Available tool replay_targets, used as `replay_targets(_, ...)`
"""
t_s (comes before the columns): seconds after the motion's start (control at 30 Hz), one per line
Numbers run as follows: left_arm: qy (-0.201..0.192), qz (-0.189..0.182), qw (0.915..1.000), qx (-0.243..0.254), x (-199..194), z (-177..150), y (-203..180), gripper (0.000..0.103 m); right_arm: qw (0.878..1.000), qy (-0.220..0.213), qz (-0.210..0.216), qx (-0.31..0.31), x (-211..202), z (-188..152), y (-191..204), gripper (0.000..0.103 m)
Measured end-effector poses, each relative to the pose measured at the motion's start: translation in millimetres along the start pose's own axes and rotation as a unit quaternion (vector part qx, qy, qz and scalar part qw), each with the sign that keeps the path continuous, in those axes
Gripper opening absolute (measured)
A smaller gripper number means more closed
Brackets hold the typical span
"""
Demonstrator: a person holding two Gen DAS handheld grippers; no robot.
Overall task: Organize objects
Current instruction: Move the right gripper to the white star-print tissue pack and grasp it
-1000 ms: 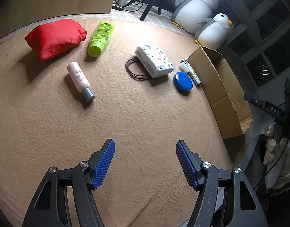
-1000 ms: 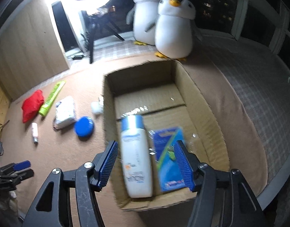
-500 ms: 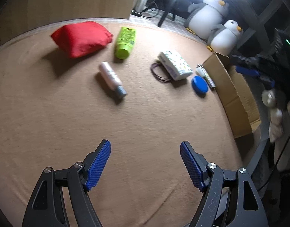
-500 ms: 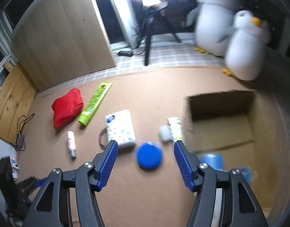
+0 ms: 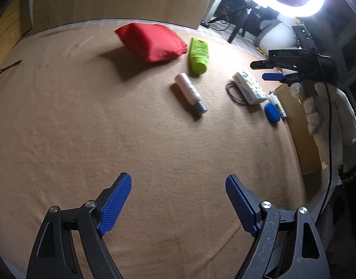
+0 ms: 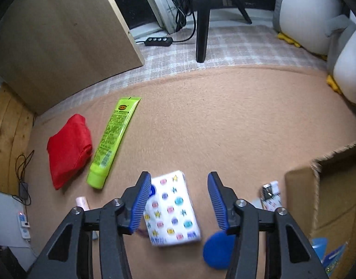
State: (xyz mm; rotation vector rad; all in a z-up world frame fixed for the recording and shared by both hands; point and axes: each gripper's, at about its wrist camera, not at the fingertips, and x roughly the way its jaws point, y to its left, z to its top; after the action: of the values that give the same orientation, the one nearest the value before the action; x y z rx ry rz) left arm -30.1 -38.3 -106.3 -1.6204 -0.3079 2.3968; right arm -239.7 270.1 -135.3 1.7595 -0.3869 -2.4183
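Observation:
My right gripper [image 6: 178, 181] hangs open above the white patterned tissue pack [image 6: 173, 209], which lies between its fingers in view. A blue round lid [image 6: 216, 252] lies by the right finger. The cardboard box [image 6: 328, 197] stands at the right. My left gripper [image 5: 178, 186] is open over bare blanket, holding nothing. Ahead of it lie a pink bottle [image 5: 189, 91], a green tube [image 5: 198, 54], a red pouch [image 5: 152, 41], the tissue pack [image 5: 248, 87], a dark hair tie [image 5: 234, 93] and the blue lid [image 5: 272, 112]. The right gripper [image 5: 270, 71] shows there, held by a gloved hand [image 5: 324, 107].
Two plush penguins [image 6: 317, 23] sit at the back right, beside a tripod leg [image 6: 202, 23] and a power strip [image 6: 158, 40]. A wooden panel [image 6: 61, 34] stands at the back left. A small patterned item [image 6: 272, 196] lies by the box. Cables trail at the left edge.
My right gripper has swung left from over the box to above the tissue pack. The left gripper has pulled back and turned left, so the objects look farther away.

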Motion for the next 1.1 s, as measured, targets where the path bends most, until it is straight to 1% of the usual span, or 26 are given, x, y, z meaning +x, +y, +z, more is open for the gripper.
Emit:
replay_targets(0.2,0.003,0.001,1.0000,-0.005,0.6,-3.8,4.8,0.086,1.000,0.017,-0.006,0.002,18.6,10.8,3.0,0.043)
replay_targets(0.27,0.004,-0.001,1.0000,-0.005,0.8,-4.3,5.1,0.086,1.000,0.025,-0.006,0.004,22.8,11.3,1.6,0.038)
replay_targets(0.37,0.003,-0.003,1.0000,-0.003,-0.3,-4.3,4.2,0.086,0.999,0.035,0.005,0.012,23.6,6.5,-3.5,0.032)
replay_targets(0.47,0.002,-0.006,1.0000,-0.003,-0.3,-2.6,3.9,0.086,0.999,0.038,0.019,0.029,17.4,-3.1,-10.6,0.031)
replay_targets(0.67,0.001,-0.015,0.9998,0.009,2.4,2.4,-5.4,0.086,0.998,0.037,0.040,0.035,0.4,-31.1,-14.0,0.030)
replay_targets(0.83,0.006,-0.026,0.9994,0.024,8.7,6.6,-19.4,0.086,0.997,0.046,0.059,0.025,-2.4,-60.9,-9.0,0.030)
replay_targets(0.97,0.011,-0.033,0.9987,0.036,13.1,7.4,-30.9,0.086,0.997,0.048,0.060,0.000,-5.0,-79.6,2.4,0.029)
replay_targets(1.1,0.014,-0.038,0.9982,0.043,16.8,7.7,-37.3,0.086,0.996,0.057,0.071,-0.014,-8.8,-101.3,6.9,0.028)
